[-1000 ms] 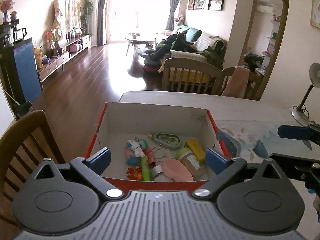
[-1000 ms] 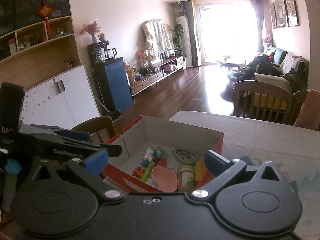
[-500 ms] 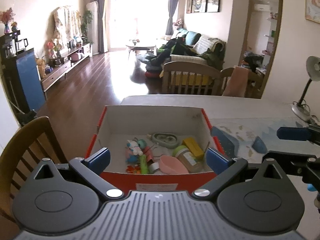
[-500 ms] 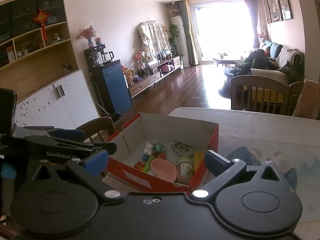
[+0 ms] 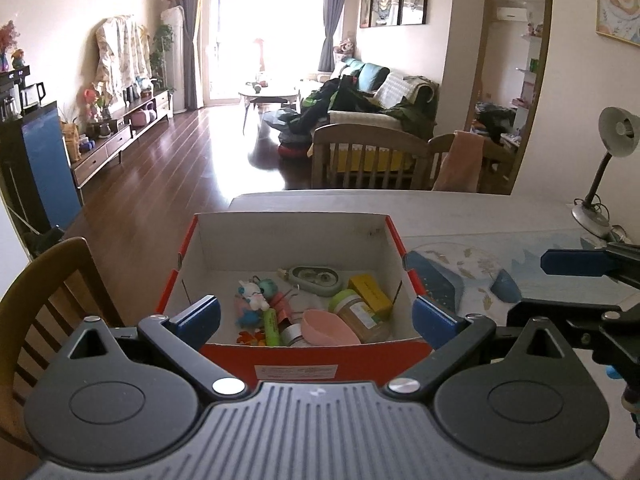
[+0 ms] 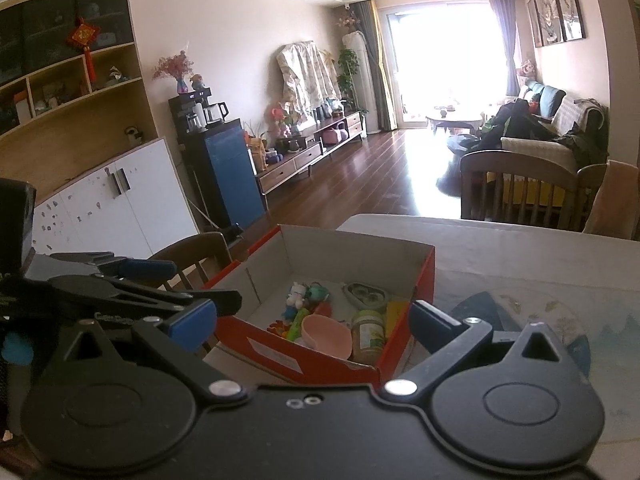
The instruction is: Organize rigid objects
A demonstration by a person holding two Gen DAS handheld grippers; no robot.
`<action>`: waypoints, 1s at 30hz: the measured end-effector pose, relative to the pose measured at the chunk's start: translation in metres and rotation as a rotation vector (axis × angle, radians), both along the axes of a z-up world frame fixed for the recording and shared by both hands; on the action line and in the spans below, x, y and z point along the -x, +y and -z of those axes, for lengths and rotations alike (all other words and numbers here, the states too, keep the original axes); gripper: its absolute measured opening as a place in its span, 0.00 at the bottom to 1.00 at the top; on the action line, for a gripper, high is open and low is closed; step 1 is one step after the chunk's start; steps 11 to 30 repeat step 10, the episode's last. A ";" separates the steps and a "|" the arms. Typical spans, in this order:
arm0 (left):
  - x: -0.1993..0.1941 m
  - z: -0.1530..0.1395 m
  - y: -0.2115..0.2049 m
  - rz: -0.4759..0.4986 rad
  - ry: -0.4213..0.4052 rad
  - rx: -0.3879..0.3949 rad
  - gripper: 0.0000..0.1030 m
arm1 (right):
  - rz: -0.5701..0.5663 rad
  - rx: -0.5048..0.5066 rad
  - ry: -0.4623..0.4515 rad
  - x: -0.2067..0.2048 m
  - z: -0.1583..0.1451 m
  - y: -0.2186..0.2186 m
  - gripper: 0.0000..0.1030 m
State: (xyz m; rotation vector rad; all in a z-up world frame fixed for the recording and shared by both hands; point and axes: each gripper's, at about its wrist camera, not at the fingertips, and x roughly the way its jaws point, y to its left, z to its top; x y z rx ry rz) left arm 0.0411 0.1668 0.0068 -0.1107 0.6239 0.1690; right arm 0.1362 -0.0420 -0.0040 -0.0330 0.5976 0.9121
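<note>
A red cardboard box (image 5: 296, 364) with a white inside stands on the table. It holds a pink bowl (image 5: 330, 330), a jar with a green lid (image 5: 360, 314), a yellow block (image 5: 370, 290), a green case (image 5: 316, 278), a small plush toy (image 5: 252, 298) and a green tube (image 5: 271, 326). My left gripper (image 5: 316, 318) is open and empty, above the box's near wall. My right gripper (image 6: 312, 322) is open and empty, to the right of the box (image 6: 296, 354), and shows at the right edge of the left wrist view.
The table (image 5: 460, 212) carries a blue patterned mat (image 5: 480, 268) right of the box and a desk lamp (image 5: 600, 184) at the far right. A wooden chair (image 5: 52, 292) stands at the table's left side. More chairs (image 5: 368, 156) stand behind the far edge.
Both grippers have pulled back and up from the box, so its near red wall and label now show. Both stay open and empty.
</note>
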 end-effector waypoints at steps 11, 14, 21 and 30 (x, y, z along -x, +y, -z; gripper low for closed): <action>-0.002 0.002 0.001 -0.020 0.005 0.002 1.00 | 0.015 0.021 0.003 -0.004 0.001 -0.001 1.00; -0.002 0.002 0.001 -0.020 0.005 0.002 1.00 | 0.015 0.021 0.003 -0.004 0.001 -0.001 1.00; -0.002 0.002 0.001 -0.020 0.005 0.002 1.00 | 0.015 0.021 0.003 -0.004 0.001 -0.001 1.00; -0.002 0.002 0.001 -0.020 0.005 0.002 1.00 | 0.015 0.021 0.003 -0.004 0.001 -0.001 1.00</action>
